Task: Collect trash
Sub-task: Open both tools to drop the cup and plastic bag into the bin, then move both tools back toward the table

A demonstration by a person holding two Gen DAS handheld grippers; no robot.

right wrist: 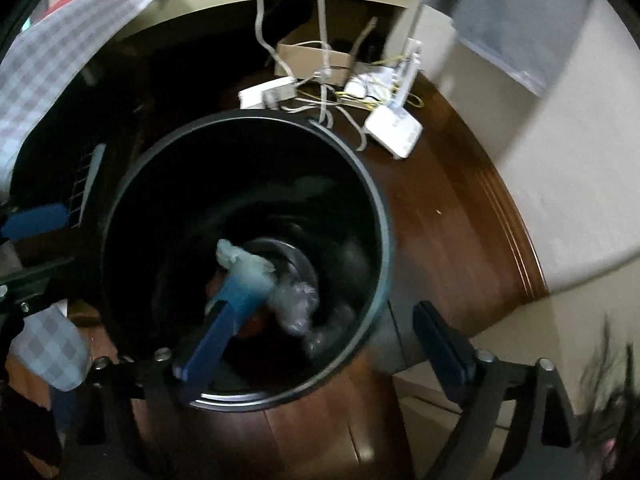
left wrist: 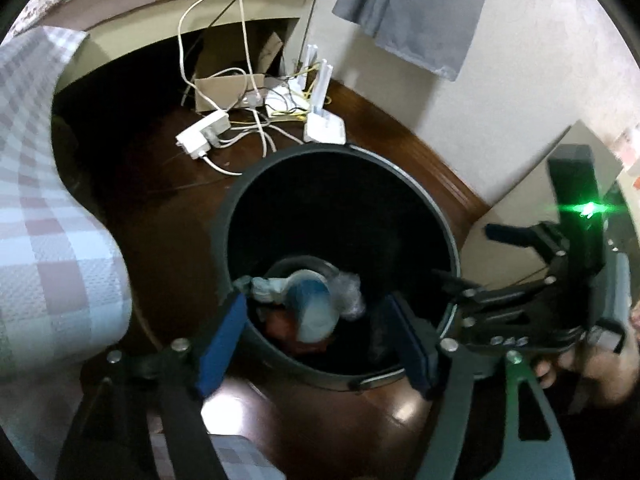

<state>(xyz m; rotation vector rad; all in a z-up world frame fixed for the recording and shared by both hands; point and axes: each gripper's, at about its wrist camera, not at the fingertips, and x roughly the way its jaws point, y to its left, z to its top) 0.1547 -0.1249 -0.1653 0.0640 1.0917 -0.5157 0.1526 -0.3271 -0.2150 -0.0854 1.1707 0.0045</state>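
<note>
The trash [left wrist: 312, 304], a blurred bluish lump with crumpled clear plastic, lies at the bottom of the black bin [left wrist: 400, 184] on the wooden floor [left wrist: 160, 208]. Both grippers hang above the bin: left gripper [left wrist: 320, 344] and right gripper [right wrist: 320, 340] with jaws wide, holding nothing.

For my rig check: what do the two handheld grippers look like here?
Both have dark metal linkage arms with silver bolts and blue-padded fingers. The left gripper shows this in its own view; the right gripper matches, and a green light glows on its black body.
</note>
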